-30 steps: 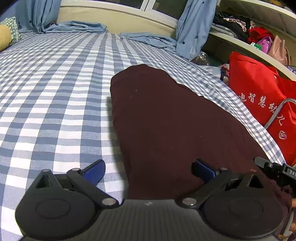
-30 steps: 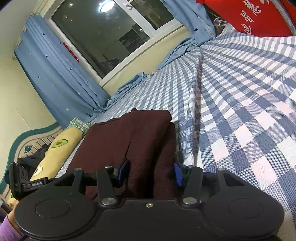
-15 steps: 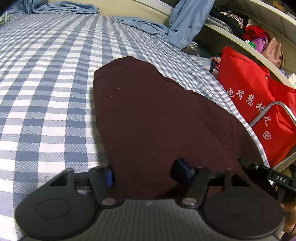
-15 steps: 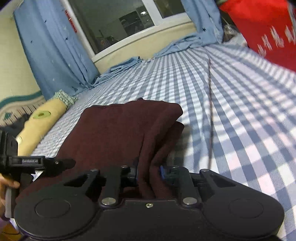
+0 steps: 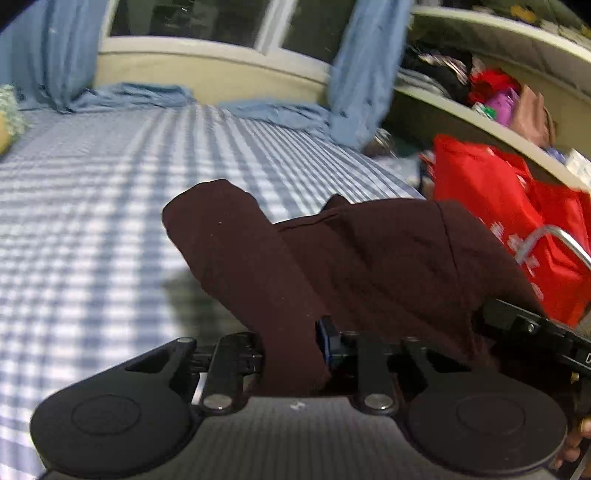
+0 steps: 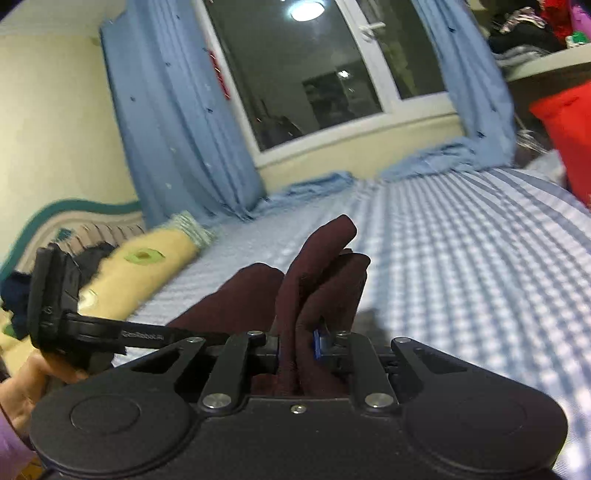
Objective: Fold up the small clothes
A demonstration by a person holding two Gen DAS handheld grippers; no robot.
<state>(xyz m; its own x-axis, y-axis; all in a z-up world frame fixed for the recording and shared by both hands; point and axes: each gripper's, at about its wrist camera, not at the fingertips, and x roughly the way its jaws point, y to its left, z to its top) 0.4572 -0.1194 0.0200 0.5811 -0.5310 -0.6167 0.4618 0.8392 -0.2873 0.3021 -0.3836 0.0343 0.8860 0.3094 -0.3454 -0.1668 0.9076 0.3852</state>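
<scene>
Both grippers (image 5: pixel 291 350) (image 6: pixel 297 347) just clenched on maroon garment (image 5: pixel 369 258), checked bed (image 5: pixel 92 221), blue curtains (image 6: pixel 177 122)

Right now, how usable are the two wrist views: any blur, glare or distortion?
Left wrist: checked sheet smeared by motion blur, shelf bowed by fisheye, garment in the left gripper fairly sharp. Right wrist: sheet and curtain blurred, lamp glare reflected in the window, garment in the right gripper readable.

Bed (image 5: pixel 92 229), blue-white checked sheet; yellow pillow (image 6: pixel 140 269) at head, curtain hems (image 5: pixel 133 96) pooled.
</scene>
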